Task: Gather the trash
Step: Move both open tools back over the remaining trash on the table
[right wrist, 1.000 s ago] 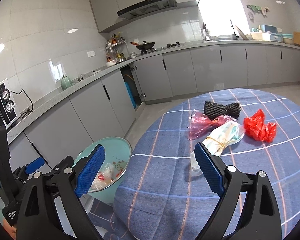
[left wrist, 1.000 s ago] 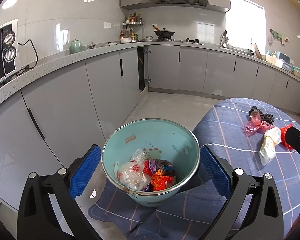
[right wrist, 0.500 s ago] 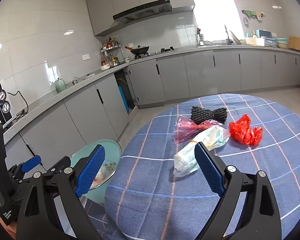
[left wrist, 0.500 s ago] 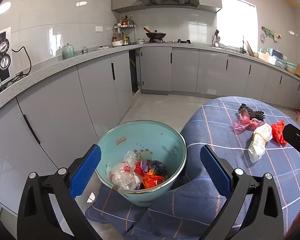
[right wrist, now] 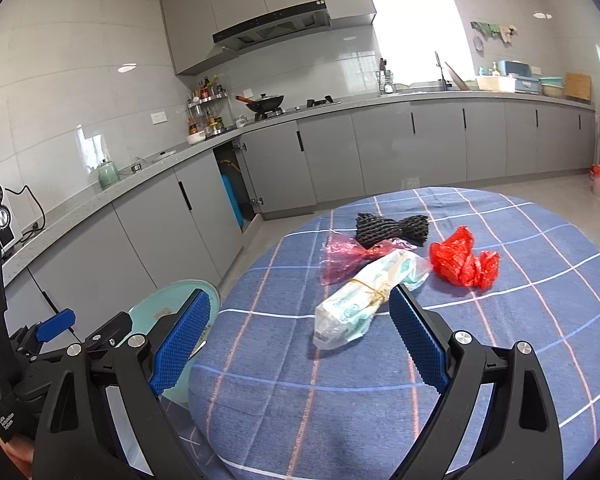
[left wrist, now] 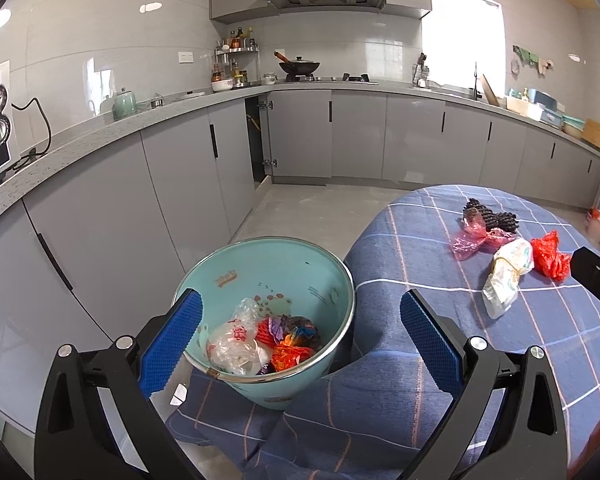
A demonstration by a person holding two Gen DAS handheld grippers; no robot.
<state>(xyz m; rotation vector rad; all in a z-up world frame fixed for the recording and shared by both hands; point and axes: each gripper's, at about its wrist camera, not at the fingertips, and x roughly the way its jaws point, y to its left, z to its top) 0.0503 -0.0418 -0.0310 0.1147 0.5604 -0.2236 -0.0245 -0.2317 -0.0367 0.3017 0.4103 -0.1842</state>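
The right wrist view shows only a sliver of the teal bin (right wrist: 168,308): its rim peeks out behind the right gripper's left finger and the draped edge of the blue checked tablecloth (right wrist: 440,360), so its contents are hidden there. The left wrist view looks straight down into the same bin (left wrist: 284,272), which stands on the floor just beside the table, with clear, red and multicoloured bags of trash (left wrist: 260,340) heaped at the bottom; what each bag holds is too crumpled to make out.

Trash on the table lies in a tight cluster, clearest in the right wrist view: a white printed wrapper (right wrist: 364,300) tied with a band, a pink plastic bag (right wrist: 344,258) touching it, a black mesh bundle (right wrist: 392,228) behind, and a red plastic bag (right wrist: 460,260) just beside.

The left gripper (left wrist: 296,340) hangs over the bin, jaws spread wide and empty. The right gripper (right wrist: 300,336) hovers low over the table near the white wrapper, jaws likewise released and holding nothing. In the left view only a black corner of the right gripper shows, cut off by the frame
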